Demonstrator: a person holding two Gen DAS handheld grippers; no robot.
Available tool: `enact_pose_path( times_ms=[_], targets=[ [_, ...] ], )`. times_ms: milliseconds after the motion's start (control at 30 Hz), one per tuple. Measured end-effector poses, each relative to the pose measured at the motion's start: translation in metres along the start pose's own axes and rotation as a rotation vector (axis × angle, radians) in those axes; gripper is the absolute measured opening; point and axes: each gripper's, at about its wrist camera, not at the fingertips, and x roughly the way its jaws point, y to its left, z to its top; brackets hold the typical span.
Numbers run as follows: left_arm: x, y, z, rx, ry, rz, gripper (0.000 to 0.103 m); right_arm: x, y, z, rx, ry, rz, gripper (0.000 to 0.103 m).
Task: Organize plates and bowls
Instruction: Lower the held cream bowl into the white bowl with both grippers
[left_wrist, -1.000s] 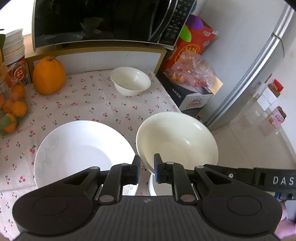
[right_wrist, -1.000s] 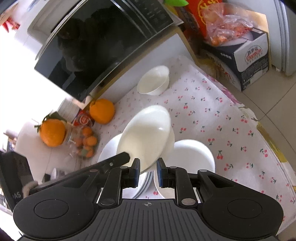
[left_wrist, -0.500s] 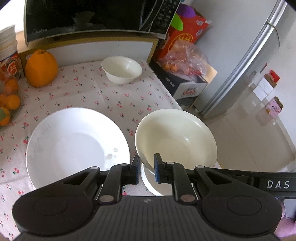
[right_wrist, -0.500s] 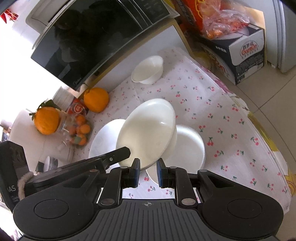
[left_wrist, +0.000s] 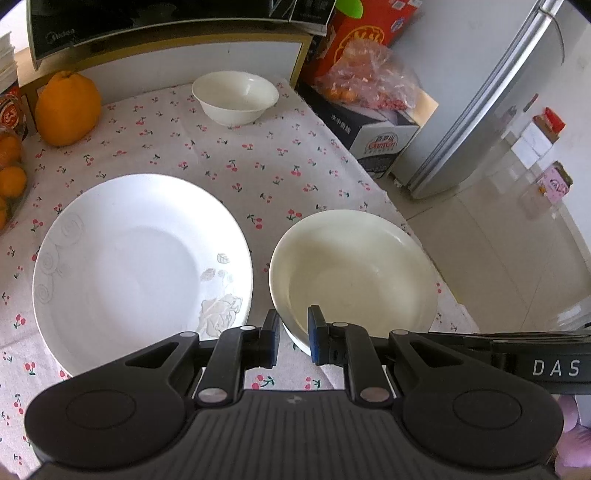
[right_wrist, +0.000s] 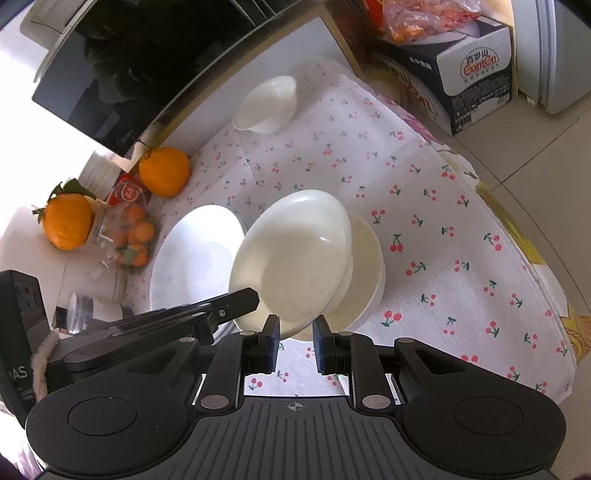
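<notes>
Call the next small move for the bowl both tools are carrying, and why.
Probably keep lowering the held bowl straight into the bowl beneath it, levelling it before release. It hangs tilted over the lower one, not yet nested. The left tool and the right tool each pinch its near rim, so letting go now would drop it.

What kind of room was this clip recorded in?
Most likely a home kitchen or dining corner: a microwave stands behind a table with a cherry-print cloth, a refrigerator is beside it, and oranges and crockery sit out.
</notes>
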Motion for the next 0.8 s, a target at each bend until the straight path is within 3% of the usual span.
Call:
enact_pose_path(
  times_ms=[800],
  targets=[
    [0.013, -0.006, -0.003, 0.022, 0.041, 0.018, 0.017, 0.015, -0.014, 0.001, 0.047, 0.053, -0.055, 0.022]
  ],
)
